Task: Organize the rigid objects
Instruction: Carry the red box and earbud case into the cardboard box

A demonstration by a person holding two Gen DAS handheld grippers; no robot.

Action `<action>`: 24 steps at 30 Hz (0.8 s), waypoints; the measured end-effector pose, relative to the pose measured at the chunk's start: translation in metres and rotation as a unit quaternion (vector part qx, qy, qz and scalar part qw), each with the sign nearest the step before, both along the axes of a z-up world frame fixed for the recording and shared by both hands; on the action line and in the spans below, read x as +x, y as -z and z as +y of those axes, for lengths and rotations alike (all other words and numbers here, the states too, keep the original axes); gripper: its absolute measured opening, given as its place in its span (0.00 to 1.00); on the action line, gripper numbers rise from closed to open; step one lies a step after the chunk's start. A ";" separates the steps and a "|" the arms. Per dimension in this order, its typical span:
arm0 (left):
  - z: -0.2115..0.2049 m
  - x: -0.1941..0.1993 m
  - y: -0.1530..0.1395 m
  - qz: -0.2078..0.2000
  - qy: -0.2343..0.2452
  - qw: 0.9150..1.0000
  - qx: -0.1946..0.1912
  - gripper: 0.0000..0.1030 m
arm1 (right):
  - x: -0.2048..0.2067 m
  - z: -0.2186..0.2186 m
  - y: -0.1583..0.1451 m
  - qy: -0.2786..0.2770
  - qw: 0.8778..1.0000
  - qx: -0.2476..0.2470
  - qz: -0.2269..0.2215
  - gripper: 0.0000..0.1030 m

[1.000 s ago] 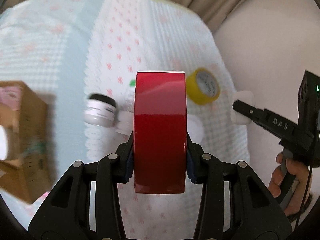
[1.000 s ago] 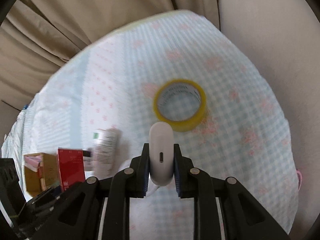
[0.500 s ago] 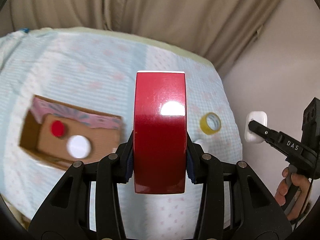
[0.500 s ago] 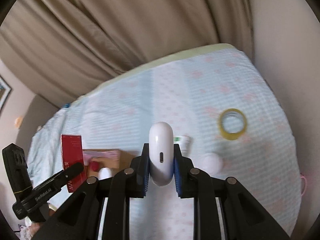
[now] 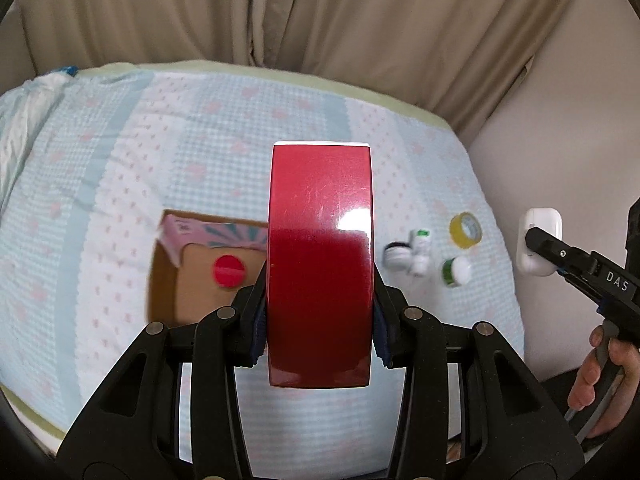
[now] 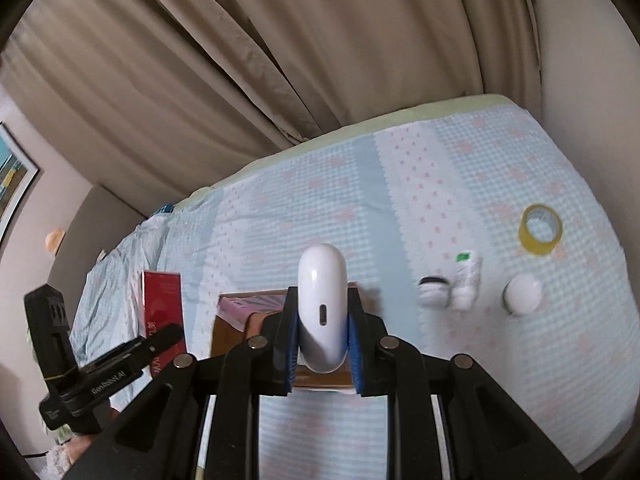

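My left gripper (image 5: pixel 320 320) is shut on a glossy red box (image 5: pixel 320 264), held high above the bed; the box also shows in the right wrist view (image 6: pixel 162 308). My right gripper (image 6: pixel 323 332) is shut on a white earbud case (image 6: pixel 323 312), which also shows at the right of the left wrist view (image 5: pixel 538 240). An open cardboard box (image 5: pixel 180 280) lies on the bed below, with a red cap (image 5: pixel 229 271) inside. A yellow tape roll (image 5: pixel 466 230), a white jar (image 5: pixel 456 272), a white bottle (image 5: pixel 421 248) and a black-rimmed jar (image 5: pixel 397 256) lie to its right.
The bed has a light blue checked cover (image 5: pixel 120 184) with pink marks. Beige curtains (image 5: pixel 280 16) hang behind it and a wall (image 5: pixel 560 140) stands at the right. A person's hand (image 5: pixel 604 368) holds the right gripper's handle.
Both grippers have risen and pulled back from the bed, each still holding its object. The cardboard box and the small items now appear farther away and smaller.
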State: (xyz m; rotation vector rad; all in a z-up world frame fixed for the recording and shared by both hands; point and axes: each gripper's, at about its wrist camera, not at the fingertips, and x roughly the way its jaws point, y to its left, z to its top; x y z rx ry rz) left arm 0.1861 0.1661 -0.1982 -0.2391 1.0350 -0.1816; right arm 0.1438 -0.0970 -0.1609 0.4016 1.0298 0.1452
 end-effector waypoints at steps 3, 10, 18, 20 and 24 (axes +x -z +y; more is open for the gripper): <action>0.031 0.009 0.015 0.015 0.015 1.000 0.011 0.37 | 0.002 0.031 0.012 0.016 1.000 -0.008 0.012 0.19; 0.081 0.031 0.069 0.059 0.039 0.997 0.035 0.37 | 0.007 0.077 0.051 0.057 0.997 0.009 0.056 0.19; 0.098 0.061 0.146 0.105 0.033 0.992 0.063 0.37 | 0.028 0.111 0.112 0.039 0.993 -0.034 0.109 0.19; 0.099 0.070 0.166 0.118 0.031 0.990 0.068 0.37 | 0.036 0.116 0.131 0.036 0.991 -0.046 0.119 0.19; 0.097 0.084 0.197 0.144 0.033 0.987 0.068 0.37 | 0.049 0.116 0.169 0.033 0.986 -0.071 0.147 0.19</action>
